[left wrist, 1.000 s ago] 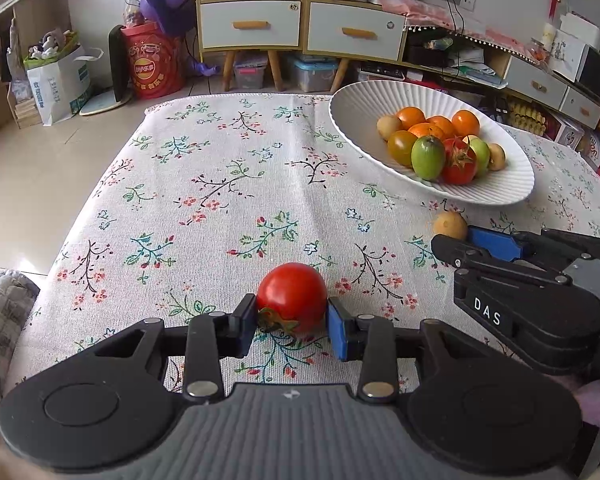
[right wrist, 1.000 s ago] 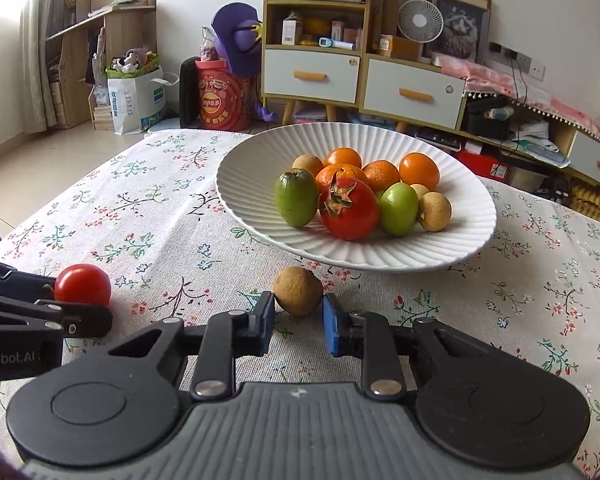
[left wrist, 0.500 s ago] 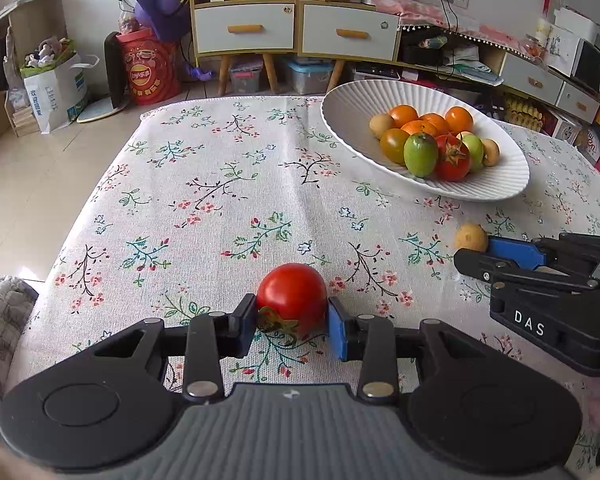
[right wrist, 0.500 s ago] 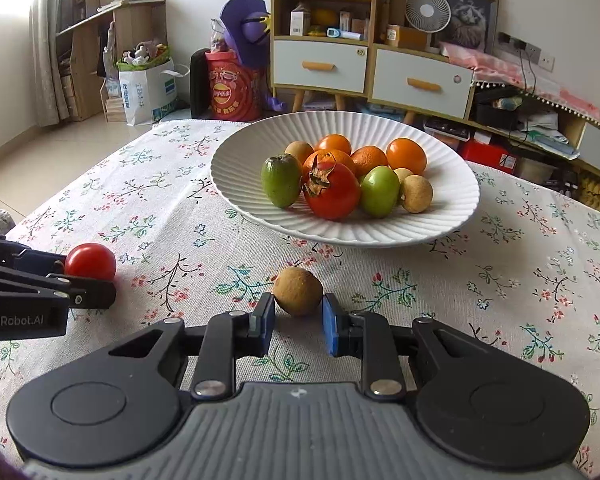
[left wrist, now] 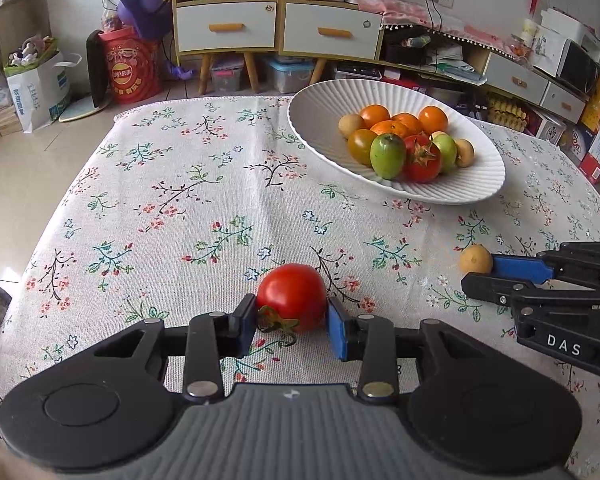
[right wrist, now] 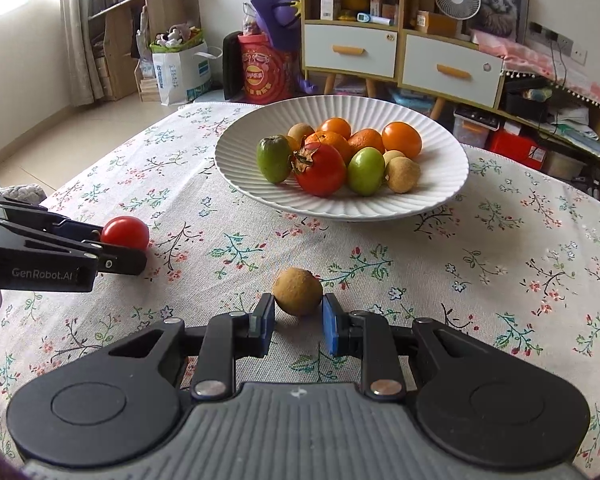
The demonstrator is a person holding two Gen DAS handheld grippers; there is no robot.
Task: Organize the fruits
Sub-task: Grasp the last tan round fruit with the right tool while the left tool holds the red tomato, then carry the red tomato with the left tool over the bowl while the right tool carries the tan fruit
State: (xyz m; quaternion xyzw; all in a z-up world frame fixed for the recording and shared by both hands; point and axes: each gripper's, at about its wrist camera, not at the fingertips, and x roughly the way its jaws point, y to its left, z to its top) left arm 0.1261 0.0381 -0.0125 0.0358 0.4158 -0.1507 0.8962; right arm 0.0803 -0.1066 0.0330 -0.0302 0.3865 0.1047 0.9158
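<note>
The left tongs [left wrist: 291, 320] are clamping a red tomato [left wrist: 292, 296] between their blue pads, low in the middle of the left view. The right tongs [right wrist: 298, 322] are closing tight on a small brown fruit [right wrist: 297, 291], low in the centre of the right view. Both fruits are sitting just above a flowered tablecloth [left wrist: 188, 200] that is covering the desk. A white ribbed bowl [right wrist: 440, 196] is standing further back, at the upper right in the left view, holding oranges, green fruits and another tomato. Behind the desk a cabinet with drawers [right wrist: 352, 52] is lining the wall.
</note>
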